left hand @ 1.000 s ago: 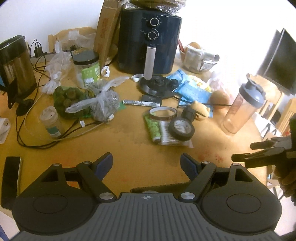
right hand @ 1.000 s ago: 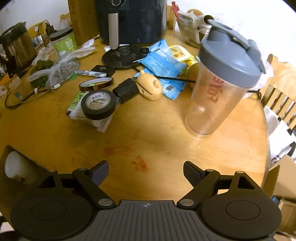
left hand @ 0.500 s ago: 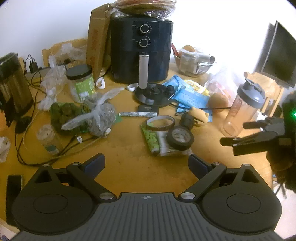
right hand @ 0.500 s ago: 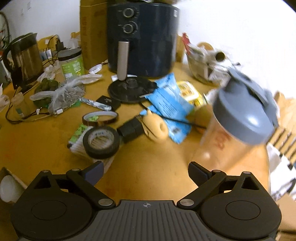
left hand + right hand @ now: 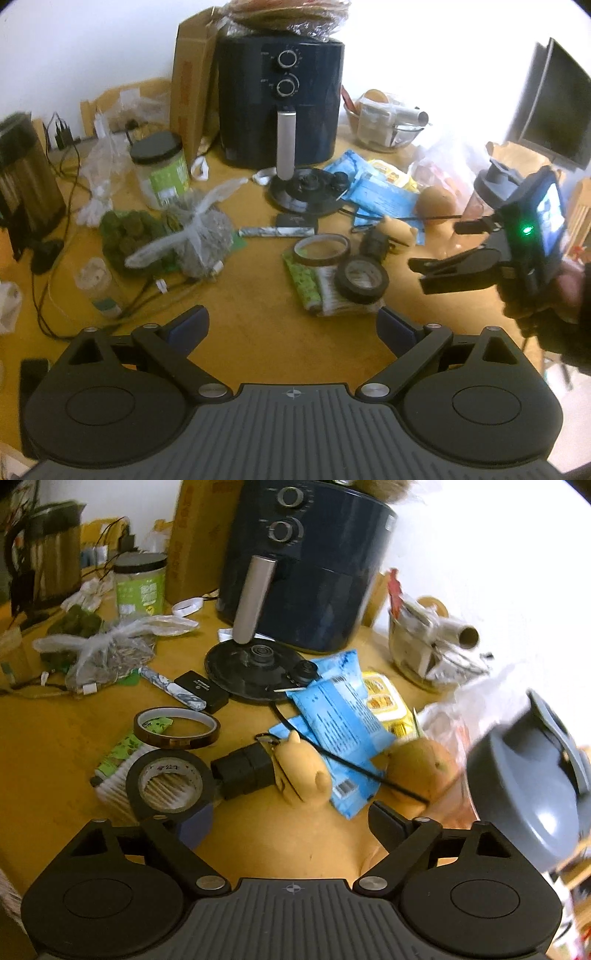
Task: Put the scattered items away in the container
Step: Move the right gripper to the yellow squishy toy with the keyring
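Within the last second you swung your right gripper (image 5: 290, 818) forward and down toward the clutter, and that changed what lay in front of it. A second earlier the shaker bottle (image 5: 532, 786) stood ahead and to the right of those tongs; at this moment it had slid to their far right edge, blurred, and the black tape roll (image 5: 170, 781) sat just ahead of the left fingertip (image 5: 197, 821), seemingly almost touching it. The small tan animal figure (image 5: 301, 775) and the black plug (image 5: 245, 771) lay just beyond the gap between the tips, with the amber tape ring (image 5: 176, 727) farther ahead on the left.

Both pairs of tongs stood wide and held nothing. Your left gripper (image 5: 291, 326) had pulled up and back over the table (image 5: 258, 332), so the tape roll and the green packet (image 5: 301, 282) under it lay ahead and slightly right of its tips, well apart from them. From that view your right gripper (image 5: 439, 258) hovered to the right, near the roll.

For the task, this read as an approach, probably to the tape roll or the figure; nothing had been picked up yet. The container itself was not clearly in either current view, so I could not tell where the items should go.
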{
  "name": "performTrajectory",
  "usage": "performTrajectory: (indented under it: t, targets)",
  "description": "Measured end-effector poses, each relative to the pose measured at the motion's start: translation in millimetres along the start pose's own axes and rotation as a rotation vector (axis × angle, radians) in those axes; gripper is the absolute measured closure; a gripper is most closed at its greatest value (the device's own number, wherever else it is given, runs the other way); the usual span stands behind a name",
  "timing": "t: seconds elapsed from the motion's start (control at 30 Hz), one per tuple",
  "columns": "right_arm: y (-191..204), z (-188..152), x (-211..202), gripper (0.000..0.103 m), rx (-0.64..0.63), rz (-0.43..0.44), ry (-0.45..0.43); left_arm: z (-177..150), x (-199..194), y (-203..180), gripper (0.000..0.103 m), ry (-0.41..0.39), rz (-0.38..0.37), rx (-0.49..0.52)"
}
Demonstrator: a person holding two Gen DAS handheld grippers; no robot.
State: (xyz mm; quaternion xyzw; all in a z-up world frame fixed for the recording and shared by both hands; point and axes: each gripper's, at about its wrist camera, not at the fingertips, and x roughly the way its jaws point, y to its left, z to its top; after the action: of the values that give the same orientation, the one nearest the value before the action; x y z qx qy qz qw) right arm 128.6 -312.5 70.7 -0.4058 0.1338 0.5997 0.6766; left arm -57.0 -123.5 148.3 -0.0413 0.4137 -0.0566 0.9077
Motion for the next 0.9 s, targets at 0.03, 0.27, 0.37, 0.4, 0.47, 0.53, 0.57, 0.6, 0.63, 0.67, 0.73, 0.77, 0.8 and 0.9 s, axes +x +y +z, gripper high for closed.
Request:
performTrajectory:
  t: [0.03, 0.27, 0.37, 0.4, 0.47, 0.53, 0.57, 0.6, 0.63, 0.67, 0.73, 0.77, 0.8, 0.9]
  targets:
    - [3, 1, 3, 0.017, -0.025, -0.009, -0.003, 0, -1, 1, 0.004, 0.002, -0.006, -0.007]
    - [9, 5, 28, 0.031, -0.121, -0.062, 0.014, -3, -7, 4, 0.004, -0.011, 0.011, -0.027]
    - [9, 6, 38, 0.037, -0.141, -0.070, 0.016, -5, -8, 6, 0.004, -0.012, 0.015, -0.036]
    - [9, 7, 41, 0.038, -0.146, -0.070, 0.015, -5, -9, 7, 0.005, -0.011, 0.016, -0.038]
    - [9, 8, 45, 0.039, -0.157, -0.079, 0.013, -7, -10, 9, 0.005, -0.012, 0.013, -0.042]
    - [8, 10, 49, 0.040, -0.162, -0.086, 0.010, -9, -11, 10, 0.005, -0.016, 0.009, -0.046]
    - [7, 11, 52, 0.040, -0.163, -0.088, 0.011, -10, -13, 10, 0.005, -0.021, 0.006, -0.047]
    - [5, 12, 55, 0.041, -0.163, -0.091, 0.014, -10, -14, 10, 0.005, -0.026, 0.003, -0.047]
    - [4, 13, 58, 0.043, -0.160, -0.094, 0.021, -11, -15, 11, 0.005, -0.031, 0.001, -0.047]
    - [2, 14, 61, 0.048, -0.155, -0.093, 0.028, -12, -16, 11, 0.005, -0.033, 0.000, -0.048]
    - [-1, 16, 66, 0.051, -0.143, -0.079, 0.036, -13, -16, 12, 0.005, -0.031, -0.007, -0.051]
    - [-1, 16, 67, 0.054, -0.143, -0.076, 0.034, -13, -16, 13, 0.005, -0.030, -0.010, -0.055]
    - [-1, 17, 68, 0.055, -0.144, -0.073, 0.032, -14, -16, 13, 0.005, -0.027, -0.012, -0.059]
    - [0, 17, 71, 0.063, -0.137, -0.057, 0.027, -15, -16, 16, 0.005, -0.024, -0.018, -0.068]
